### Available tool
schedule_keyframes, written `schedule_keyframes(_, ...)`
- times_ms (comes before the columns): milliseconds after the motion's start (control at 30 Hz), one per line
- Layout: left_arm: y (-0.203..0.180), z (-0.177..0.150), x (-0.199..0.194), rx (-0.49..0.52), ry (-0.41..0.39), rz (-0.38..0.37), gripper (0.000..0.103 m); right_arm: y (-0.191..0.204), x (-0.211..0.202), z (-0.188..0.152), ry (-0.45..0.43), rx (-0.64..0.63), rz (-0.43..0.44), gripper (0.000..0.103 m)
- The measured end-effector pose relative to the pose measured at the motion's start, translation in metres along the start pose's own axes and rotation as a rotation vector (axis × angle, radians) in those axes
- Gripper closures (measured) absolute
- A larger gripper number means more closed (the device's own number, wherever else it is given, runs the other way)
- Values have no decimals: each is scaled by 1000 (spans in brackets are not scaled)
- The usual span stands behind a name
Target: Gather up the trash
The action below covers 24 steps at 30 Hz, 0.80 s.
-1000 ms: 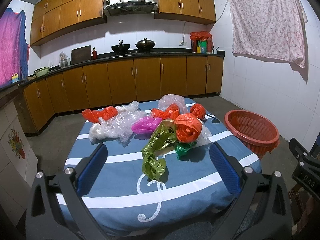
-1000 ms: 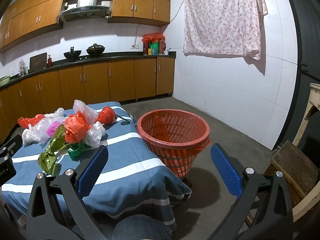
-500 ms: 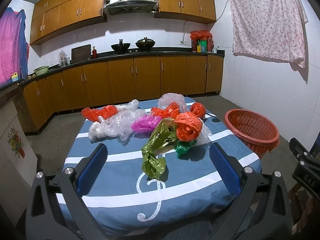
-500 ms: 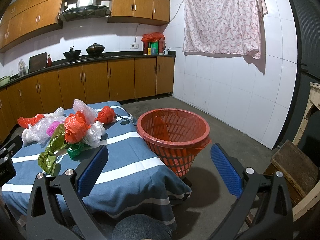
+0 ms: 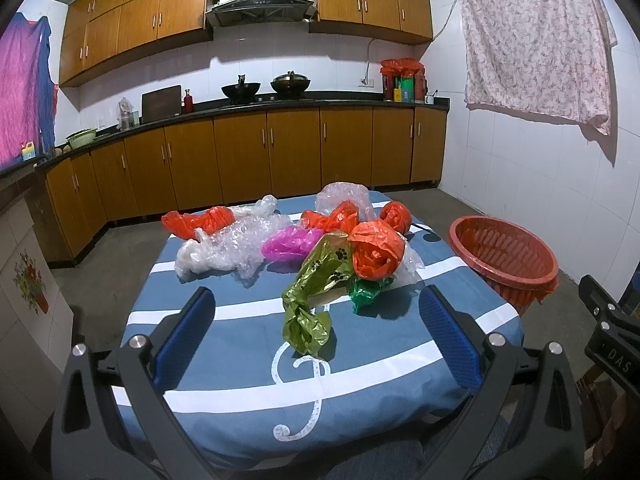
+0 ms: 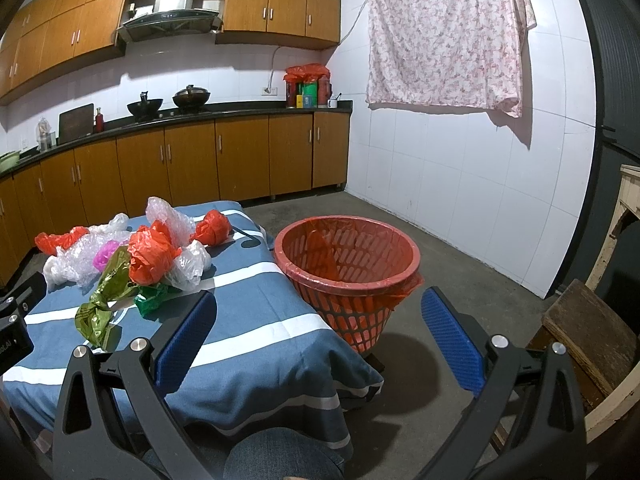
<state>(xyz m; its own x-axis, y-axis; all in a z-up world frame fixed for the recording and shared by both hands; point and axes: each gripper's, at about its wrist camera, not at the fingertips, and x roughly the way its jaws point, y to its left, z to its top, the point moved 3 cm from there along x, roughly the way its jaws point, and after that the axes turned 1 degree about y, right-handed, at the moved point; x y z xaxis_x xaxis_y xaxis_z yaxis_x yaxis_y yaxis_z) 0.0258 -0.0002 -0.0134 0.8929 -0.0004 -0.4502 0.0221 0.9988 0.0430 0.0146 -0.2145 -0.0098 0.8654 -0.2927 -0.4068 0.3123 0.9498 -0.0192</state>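
Zero pieces grabbed so far: left gripper (image 5: pixel 316 316) and right gripper (image 6: pixel 316 316) both spread wide, empty. Trash pile (crumpled plastic bags, bubble wrap) sits mid-counter (image 5: pixel 240 344). Green-gold bag (image 5: pixel 310 304) is nearest, just ahead of left gripper. Probably light, soft, slippery, so pinch a bunched fold. Red basket (image 6: pixel 347 264) stands beside the counter, ahead of right gripper.

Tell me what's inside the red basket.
The basket holds only a red liner bag along its wall; no trash shows. Its very bottom is hidden by the rim.
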Motion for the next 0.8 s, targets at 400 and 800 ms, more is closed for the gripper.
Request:
schedule_keyframes(400, 36, -20, 24, -87, 96, 61, 4, 12, 18, -3, 40, 2, 114, 2)
schedule_keyframes(800, 102, -25, 35, -164, 107, 176, 4, 100, 72, 25, 101, -47, 355, 14)
